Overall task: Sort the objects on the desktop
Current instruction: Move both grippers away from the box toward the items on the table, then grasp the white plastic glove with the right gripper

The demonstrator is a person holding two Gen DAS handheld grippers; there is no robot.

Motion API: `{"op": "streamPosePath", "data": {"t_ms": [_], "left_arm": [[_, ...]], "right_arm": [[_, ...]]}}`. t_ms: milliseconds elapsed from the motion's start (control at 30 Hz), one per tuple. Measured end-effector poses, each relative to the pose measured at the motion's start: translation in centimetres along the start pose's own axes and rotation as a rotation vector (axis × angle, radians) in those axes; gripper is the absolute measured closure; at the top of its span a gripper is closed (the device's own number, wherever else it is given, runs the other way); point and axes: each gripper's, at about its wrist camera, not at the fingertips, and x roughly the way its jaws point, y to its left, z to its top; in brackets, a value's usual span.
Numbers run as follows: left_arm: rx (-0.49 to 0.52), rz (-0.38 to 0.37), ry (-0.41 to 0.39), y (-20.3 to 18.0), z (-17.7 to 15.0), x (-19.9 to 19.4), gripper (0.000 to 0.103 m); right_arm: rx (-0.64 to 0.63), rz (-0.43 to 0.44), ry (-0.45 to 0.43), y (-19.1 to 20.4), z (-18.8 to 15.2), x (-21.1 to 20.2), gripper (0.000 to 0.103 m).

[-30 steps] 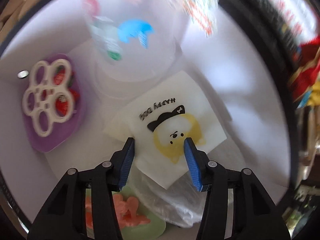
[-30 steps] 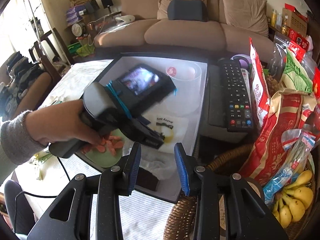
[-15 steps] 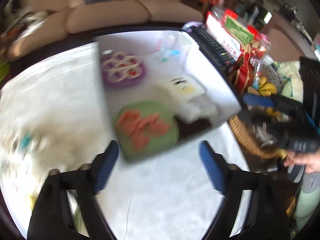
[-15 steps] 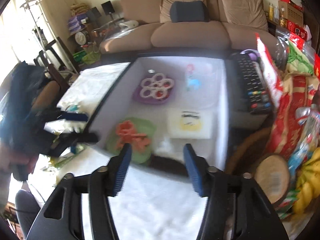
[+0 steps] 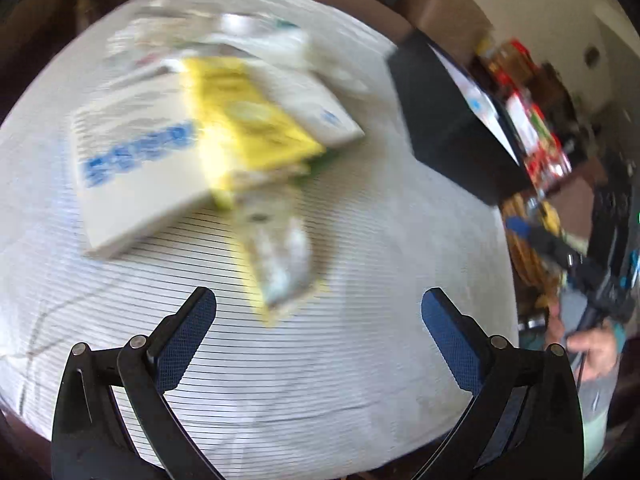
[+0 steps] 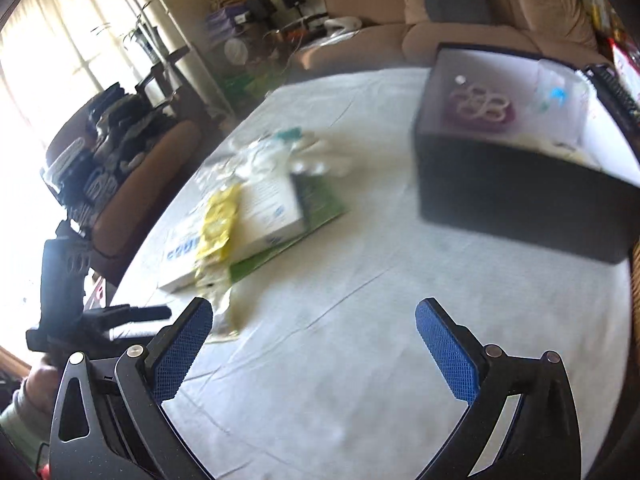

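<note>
Desktop objects, a white booklet and yellow packet, lay unsorted beside the black box; the left gripper was spread empty, the right gripper's jaws were opening empty, likely readying 1 pickup.

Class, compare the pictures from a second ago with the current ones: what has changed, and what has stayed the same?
Both grippers pulled back out of the black bin. The left gripper swung over the pile of packets; the right gripper is opening, empty. The purple tray and cup remain in the bin.
</note>
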Motion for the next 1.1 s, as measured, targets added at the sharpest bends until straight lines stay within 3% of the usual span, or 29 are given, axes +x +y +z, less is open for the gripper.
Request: {"op": "streamPosePath", "data": {"t_ms": [133,200,233,300,367,567,733,800,867,933,1100], "left_arm": [[-0.120,-0.023,-0.135,4.0,2.2,-2.2,0.000],[-0.179,-0.044,-0.177,5.3,4.2,-2.5,0.000],[-0.227,-0.018,-0.212,5.8,5.0,-2.5,0.000],[-0.238,-0.026,-0.233,6.7,6.7,-1.9,0.000],[-0.235,-0.002,-0.258,7.2,8.0,-1.5,0.000],[-0.184,0.115,-0.254,7.5,11.3,0.6,0.000],[-0.105,0.237,-0.275,6.4,13.8,0.9,0.000],[-0.107,0.232,-0.274,6.3,14.4,0.9,0.000],[-0.137,0.206,-0.258,6.6,14.6,1.1,0.000],[-0.154,0.176,-0.251,6.7,14.7,1.0,0.000],[-0.146,0.187,-0.251,6.3,14.5,1.1,0.000]], "right_arm": [[0.037,0.001,-0.014,2.7,0.0,2.0,0.000],[0.064,-0.004,-0.039,3.6,1.3,3.1,0.000],[0.075,-0.008,-0.053,4.0,2.2,3.8,0.000],[0.079,-0.031,-0.084,4.8,4.3,5.2,0.001],[0.066,-0.061,-0.105,5.6,6.6,7.1,0.015],[-0.044,-0.159,-0.124,8.0,12.8,14.9,0.024],[-0.077,-0.180,-0.077,8.3,14.4,19.6,0.032],[-0.091,-0.190,-0.055,8.3,14.5,21.1,0.036],[-0.095,-0.187,-0.009,8.3,14.4,22.8,0.053],[-0.108,-0.203,0.018,8.4,14.3,24.0,0.058],[-0.060,-0.210,-0.071,8.2,14.7,22.4,0.071]]}}
